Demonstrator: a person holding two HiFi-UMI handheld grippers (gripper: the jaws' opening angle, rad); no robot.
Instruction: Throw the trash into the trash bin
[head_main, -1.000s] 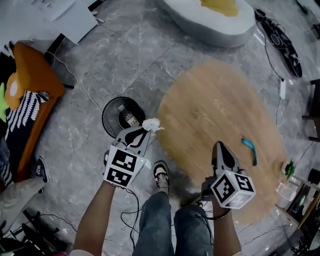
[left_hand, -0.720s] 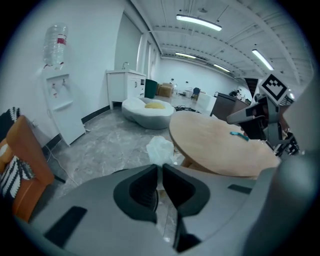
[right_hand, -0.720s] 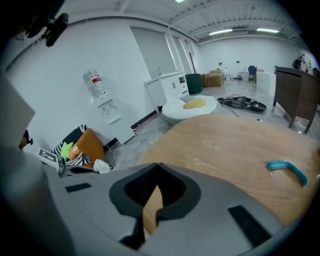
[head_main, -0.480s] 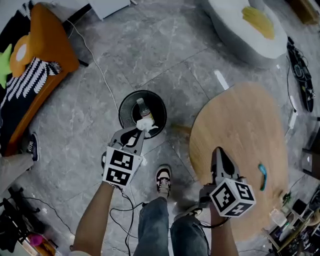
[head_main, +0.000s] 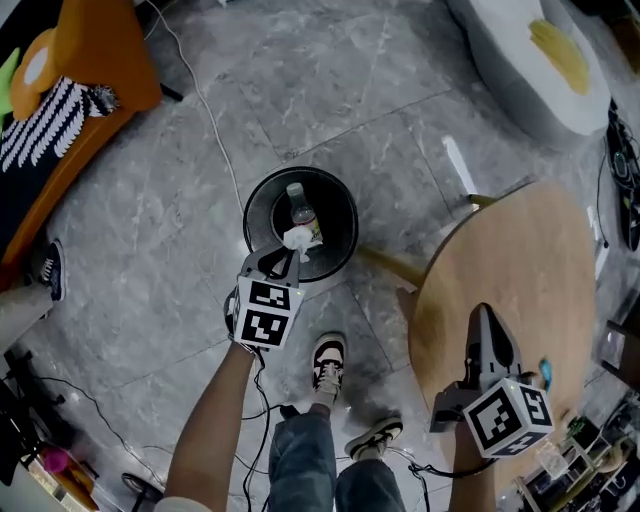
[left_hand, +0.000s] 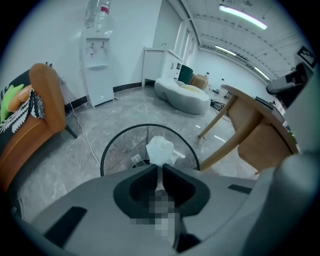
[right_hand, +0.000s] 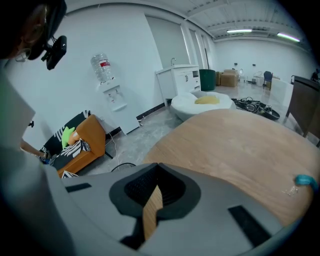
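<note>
The left gripper (head_main: 288, 256), pinching the tissue (head_main: 297, 238), had swung above the trash bin (head_main: 260, 205) (right gripper (head_main: 487, 318) jaws together, empty): release looked due.

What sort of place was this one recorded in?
Likely an office lounge or break area: a water dispenser, an orange sofa and a round wooden table.

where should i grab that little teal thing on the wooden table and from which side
Take the teal thing across its narrow width, straight down from above, with the right gripper, the nearer one. It lies flat and low on the wooden table, so a side approach would probably just push it. Open the closed jaws first.
</note>
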